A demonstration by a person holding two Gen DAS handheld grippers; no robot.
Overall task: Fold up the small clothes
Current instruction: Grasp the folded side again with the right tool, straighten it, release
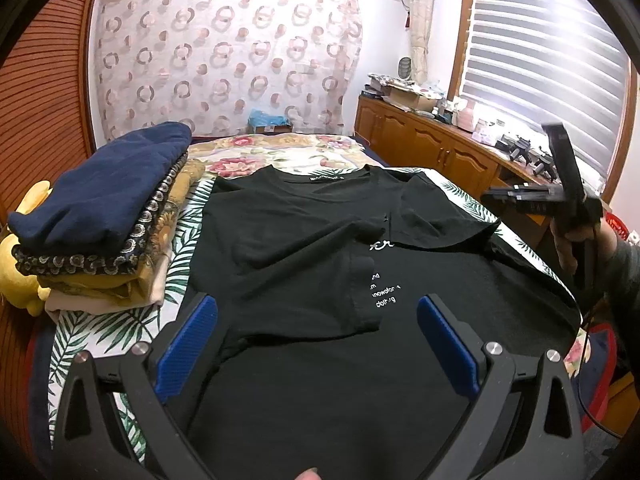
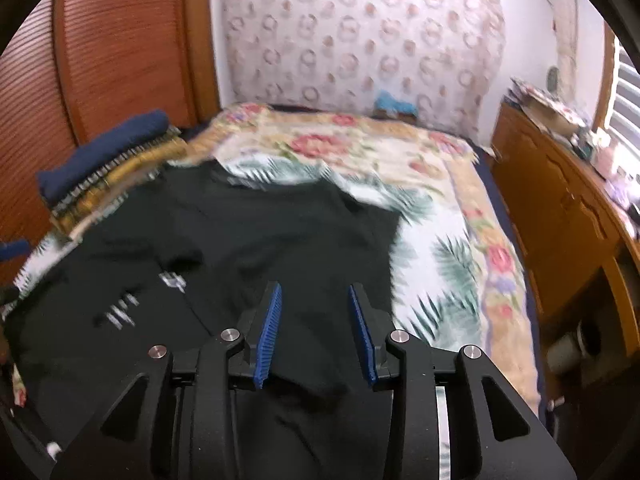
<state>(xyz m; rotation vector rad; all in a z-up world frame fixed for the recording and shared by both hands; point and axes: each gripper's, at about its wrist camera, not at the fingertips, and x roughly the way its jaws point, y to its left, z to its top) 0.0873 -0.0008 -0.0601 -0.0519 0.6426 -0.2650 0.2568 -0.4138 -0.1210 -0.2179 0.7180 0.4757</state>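
A black T-shirt point(image 1: 300, 240) point(image 2: 260, 232) lies flat on the bed, collar away from me. Both sleeves are folded inward across the front, and one covers part of the white print point(image 1: 382, 288). My left gripper point(image 1: 318, 304) hovers over the shirt's lower half, open wide with nothing between its blue pads. My right gripper point(image 2: 315, 287) is above the shirt's right side. Its jaws stand partly apart; black cloth shows below the gap, and the pads do not press on it. In the left wrist view a hand point(image 1: 580, 240) holds that right tool up at the right edge.
A stack of folded clothes point(image 1: 100, 208) point(image 2: 104, 156) with a navy piece on top sits left of the shirt, beside a yellow plush toy point(image 1: 20, 272). The leaf- and flower-printed bed cover point(image 1: 280, 152) point(image 2: 440, 220) extends beyond. A cluttered wooden cabinet point(image 1: 432, 148) point(image 2: 560, 216) runs along the right.
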